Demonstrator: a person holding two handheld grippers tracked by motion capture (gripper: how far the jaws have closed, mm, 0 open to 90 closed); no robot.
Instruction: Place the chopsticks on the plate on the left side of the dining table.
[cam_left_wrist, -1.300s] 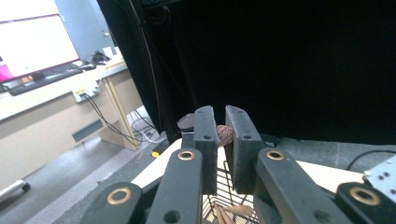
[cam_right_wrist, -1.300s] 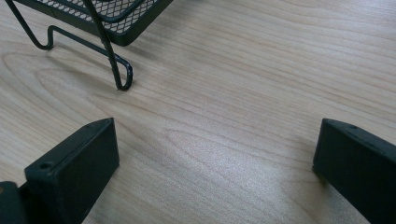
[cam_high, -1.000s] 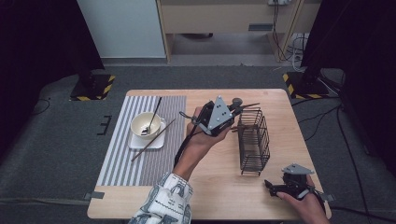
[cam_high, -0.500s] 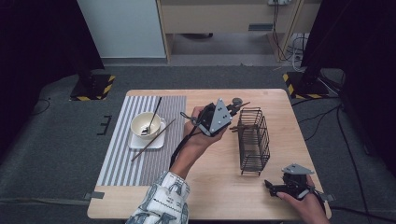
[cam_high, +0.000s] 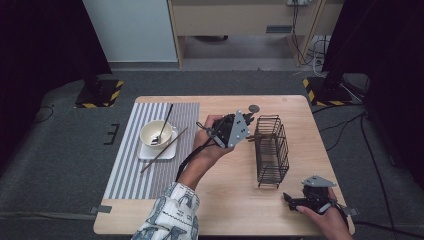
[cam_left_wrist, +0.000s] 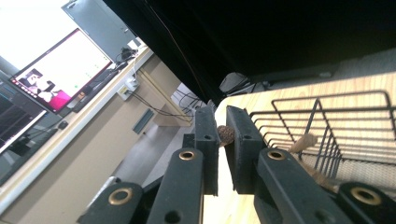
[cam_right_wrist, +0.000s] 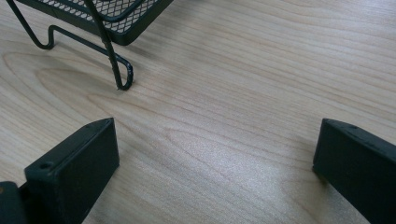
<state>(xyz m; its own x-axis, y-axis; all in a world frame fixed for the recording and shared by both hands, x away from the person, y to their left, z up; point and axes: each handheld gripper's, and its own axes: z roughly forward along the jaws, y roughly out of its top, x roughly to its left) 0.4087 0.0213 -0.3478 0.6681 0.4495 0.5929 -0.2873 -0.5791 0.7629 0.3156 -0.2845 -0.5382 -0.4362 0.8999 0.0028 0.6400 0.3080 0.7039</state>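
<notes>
A person's left hand holds my left gripper (cam_high: 247, 121) raised above the table's middle, just left of a black wire basket (cam_high: 272, 150). In the left gripper view its jaws (cam_left_wrist: 223, 116) stand shut with a thin slit between them. A small brown thing (cam_left_wrist: 226, 135) shows at the tips; I cannot tell whether it is gripped or lies beyond. The basket (cam_left_wrist: 327, 121) is to the right of the jaws. My right gripper (cam_high: 290, 201) rests near the front right corner. Its jaws (cam_right_wrist: 217, 123) are open over bare wood, short of the basket's foot (cam_right_wrist: 122, 79).
A striped mat (cam_high: 150, 170) covers the left of the wooden table (cam_high: 225, 200). On it stands a white saucer (cam_high: 145, 154) with a cup (cam_high: 154, 134), a spoon (cam_high: 165, 120) and a chopstick (cam_high: 167, 147). A small round disc (cam_high: 254, 107) lies behind the basket.
</notes>
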